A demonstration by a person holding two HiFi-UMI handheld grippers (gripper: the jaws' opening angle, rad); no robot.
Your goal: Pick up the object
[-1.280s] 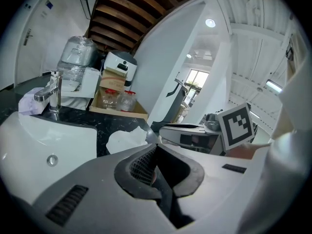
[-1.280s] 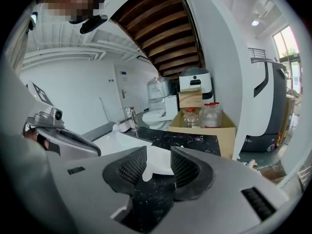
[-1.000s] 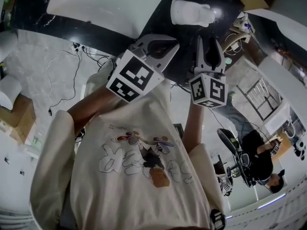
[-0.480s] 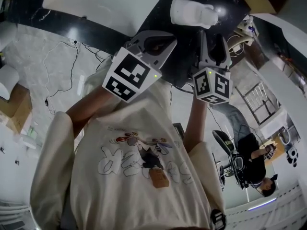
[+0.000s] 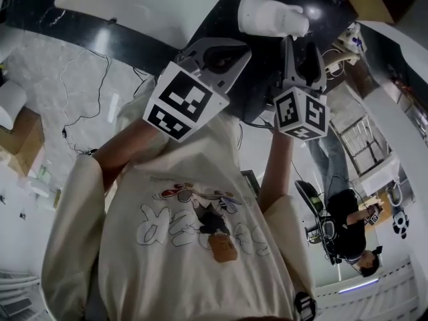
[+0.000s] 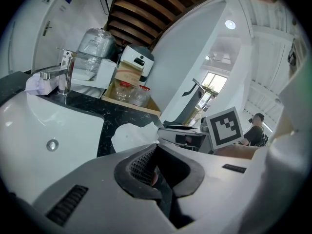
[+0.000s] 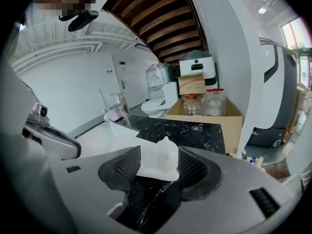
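— Black, white-veined marble counter; where's the lumpy frosted-white object?
— Upper middle, lying on it just past the right gripper's opening ribbed pads, ungripped. Left gripper's jaws are closed.

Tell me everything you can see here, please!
white lump: one, white, on the counter, between the right tongs' jaws
counter: one, black marble
sink: one, white, beside counter
tap: one, silver, behind sink
box: one, brown cardboard, counter's far end
jars: two, clear, red lids, in box
seated person: one, dark clothes, background
left tongs: one, grey, shut
right tongs: one, grey, opening, not squeezing lump
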